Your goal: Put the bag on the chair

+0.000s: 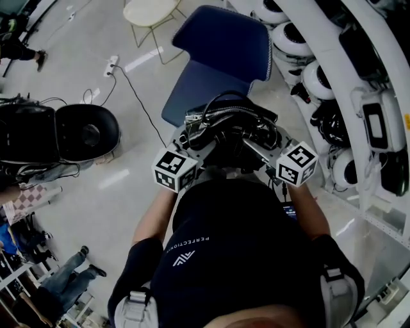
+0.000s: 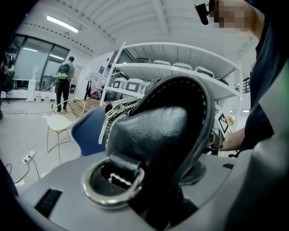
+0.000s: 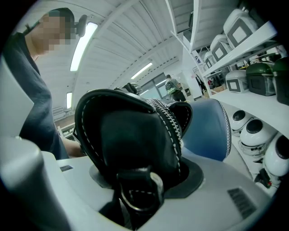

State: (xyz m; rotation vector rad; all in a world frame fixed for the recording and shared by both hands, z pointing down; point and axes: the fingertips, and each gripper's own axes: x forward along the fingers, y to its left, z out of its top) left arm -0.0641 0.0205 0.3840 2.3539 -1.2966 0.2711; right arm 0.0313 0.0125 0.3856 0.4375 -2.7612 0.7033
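The black bag (image 1: 225, 131) is clamped at its ends by the left gripper (image 1: 192, 142) and right gripper (image 1: 266, 144), with the blue chair (image 1: 214, 61) just ahead of them.

Head view, centre: lower part of bag (image 1: 227, 128) is covered by left gripper (image 1: 197, 139) and right gripper (image 1: 264, 139); bag's underside is not shown. Near part of blue chair (image 1: 211, 70) seat is hidden behind bag; its legs are hidden under seat. Beige chair (image 1: 150, 13) is cut off by top edge.

Left gripper view: blue chair (image 2: 88, 128) is mostly blocked by bag (image 2: 162, 131); only patch at middle left is seen.

Right gripper view, upper centre: distant person (image 3: 174, 88) is too small for detail.
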